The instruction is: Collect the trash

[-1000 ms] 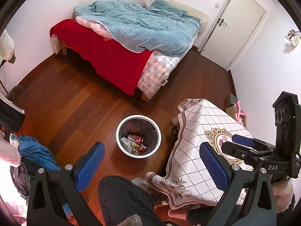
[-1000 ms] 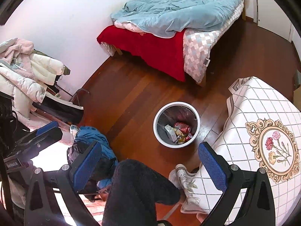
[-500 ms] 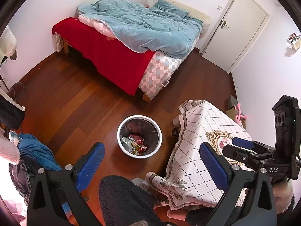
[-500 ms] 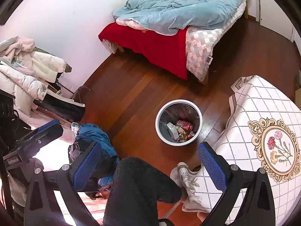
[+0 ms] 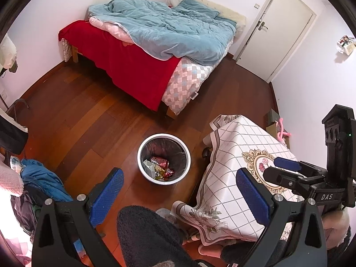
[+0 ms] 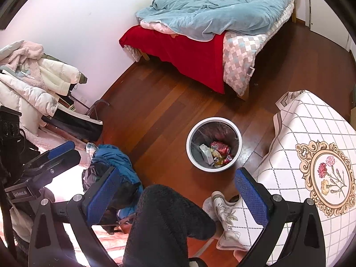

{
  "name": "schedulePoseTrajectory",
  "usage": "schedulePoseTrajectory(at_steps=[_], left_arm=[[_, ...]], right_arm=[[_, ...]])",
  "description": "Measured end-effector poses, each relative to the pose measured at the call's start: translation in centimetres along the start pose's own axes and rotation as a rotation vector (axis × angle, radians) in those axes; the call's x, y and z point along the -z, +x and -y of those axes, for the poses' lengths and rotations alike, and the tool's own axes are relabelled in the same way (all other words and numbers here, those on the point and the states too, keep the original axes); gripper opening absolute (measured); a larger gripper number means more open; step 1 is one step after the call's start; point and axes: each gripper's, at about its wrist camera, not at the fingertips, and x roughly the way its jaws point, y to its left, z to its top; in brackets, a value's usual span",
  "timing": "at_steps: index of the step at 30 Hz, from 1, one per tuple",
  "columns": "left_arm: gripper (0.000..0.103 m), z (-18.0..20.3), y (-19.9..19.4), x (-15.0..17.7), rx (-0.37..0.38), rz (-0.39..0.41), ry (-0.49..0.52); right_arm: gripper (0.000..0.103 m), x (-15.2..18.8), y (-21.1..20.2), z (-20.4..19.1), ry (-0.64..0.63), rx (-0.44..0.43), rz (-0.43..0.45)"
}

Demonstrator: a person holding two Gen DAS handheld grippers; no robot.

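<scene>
A white round bin with a dark liner stands on the wooden floor; it also shows in the right wrist view. Several wrappers and a red can lie inside it, seen too in the left wrist view. My left gripper is open and empty, held high above the floor near the bin. My right gripper is open and empty, also high up. Each gripper shows in the other's view, the right one over the table and the left one at the left.
A table with a white checked cloth stands right of the bin. A bed with red and blue covers is beyond. A blue garment pile and coats lie left. A door is far right. My dark-trousered leg is below.
Both views have shifted slightly, with the bed and bin sliding a little in frame. Both grippers stay open and empty.
</scene>
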Motion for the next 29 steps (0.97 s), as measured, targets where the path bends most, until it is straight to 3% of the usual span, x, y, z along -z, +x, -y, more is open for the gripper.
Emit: schedulePoseTrajectory(at_steps=[29], left_arm=[[0.103, 0.09, -0.11, 0.06, 0.024, -0.002, 0.002]], right_arm=[[0.103, 0.15, -0.65, -0.60, -0.020, -0.008, -0.005]])
